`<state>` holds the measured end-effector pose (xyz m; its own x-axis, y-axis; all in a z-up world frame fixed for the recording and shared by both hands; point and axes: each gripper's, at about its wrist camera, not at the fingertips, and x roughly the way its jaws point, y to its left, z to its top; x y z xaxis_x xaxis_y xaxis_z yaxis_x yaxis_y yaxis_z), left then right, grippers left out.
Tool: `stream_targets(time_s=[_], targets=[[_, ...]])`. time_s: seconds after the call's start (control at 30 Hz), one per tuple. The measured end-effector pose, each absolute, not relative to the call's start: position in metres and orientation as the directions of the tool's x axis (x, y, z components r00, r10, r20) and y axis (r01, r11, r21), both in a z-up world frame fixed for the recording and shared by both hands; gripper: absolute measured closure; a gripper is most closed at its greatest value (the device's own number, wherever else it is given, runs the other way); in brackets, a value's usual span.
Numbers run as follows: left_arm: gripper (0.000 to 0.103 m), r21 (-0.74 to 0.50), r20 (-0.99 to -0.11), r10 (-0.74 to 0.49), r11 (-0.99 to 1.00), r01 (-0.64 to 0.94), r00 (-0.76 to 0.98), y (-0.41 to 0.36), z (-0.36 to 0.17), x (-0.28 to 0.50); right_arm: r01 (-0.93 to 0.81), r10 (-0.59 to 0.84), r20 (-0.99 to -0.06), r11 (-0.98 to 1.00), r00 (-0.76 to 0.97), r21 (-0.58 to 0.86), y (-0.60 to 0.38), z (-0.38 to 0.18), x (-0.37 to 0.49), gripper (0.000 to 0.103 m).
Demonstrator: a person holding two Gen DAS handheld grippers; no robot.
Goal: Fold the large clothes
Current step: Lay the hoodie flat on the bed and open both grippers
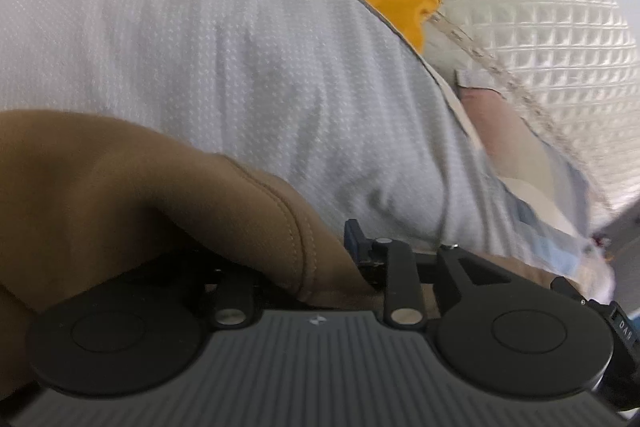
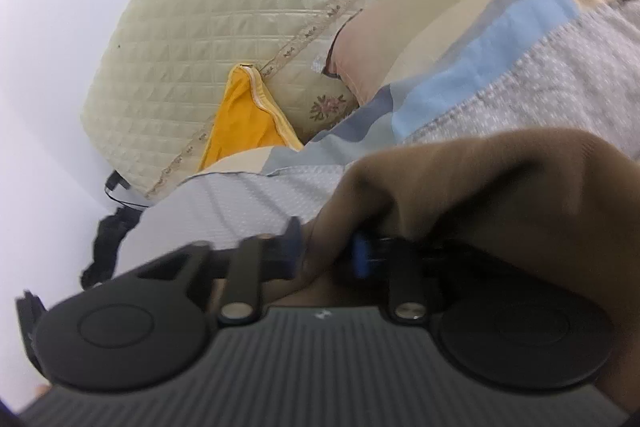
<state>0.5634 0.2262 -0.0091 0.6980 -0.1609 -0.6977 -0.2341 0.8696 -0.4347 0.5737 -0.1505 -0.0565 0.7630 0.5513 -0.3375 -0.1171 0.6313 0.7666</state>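
A brown garment (image 1: 140, 187) lies bunched on a white dotted bedcover (image 1: 180, 47). Its stitched hem drapes over my left gripper (image 1: 320, 247) and hides the left finger. The right finger with its blue pad (image 1: 352, 237) stands well off the middle, so the jaws are apart. In the right wrist view the same brown garment (image 2: 500, 195) lies heaped over the right side of my right gripper (image 2: 326, 247). Both fingertips (image 2: 292, 239) show with a wide gap, and a loose fold of brown cloth sits in it unpinched.
A cream quilted cover (image 2: 200, 7) with a flowered trim rises behind the bed. A yellow cloth (image 2: 244, 123) and a pink pillow (image 2: 368, 59) lie against it. A patchwork quilt (image 2: 480, 39) covers the right. A black strap (image 2: 108, 235) hangs by the white wall.
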Motion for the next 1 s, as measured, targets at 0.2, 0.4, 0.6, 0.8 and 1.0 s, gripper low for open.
stream_targets(time_s=[0.2, 0.4, 0.6, 0.8, 1.0], targets=[[0.017, -0.372, -0.647, -0.182, 0.923, -0.098, 0.740, 0.214, 0.040, 0.514, -0.213, 0.591, -0.327, 0.663, 0.737, 0.718, -0.145, -0.013, 0.514, 0.021], [0.017, -0.263, -0.641, -0.149, 0.964, -0.033, 0.753, 0.183, 0.083, 0.417, -0.269, 0.600, -0.304, 0.678, 0.740, 0.684, -0.146, 0.021, 0.427, 0.021], [0.017, -0.198, -0.642, -0.090, 0.979, -0.051, 0.761, 0.166, 0.106, 0.304, -0.311, 0.601, -0.284, 0.693, 0.747, 0.650, -0.151, 0.048, 0.330, 0.021], [0.017, -0.155, -0.638, -0.053, 0.986, -0.061, 0.768, 0.155, 0.118, 0.206, -0.329, 0.604, -0.276, 0.698, 0.748, 0.636, -0.160, 0.062, 0.245, 0.021], [0.017, -0.151, -0.648, -0.028, 0.984, -0.091, 0.761, 0.140, 0.117, 0.144, -0.368, 0.612, -0.270, 0.712, 0.744, 0.598, -0.168, 0.069, 0.191, 0.021]])
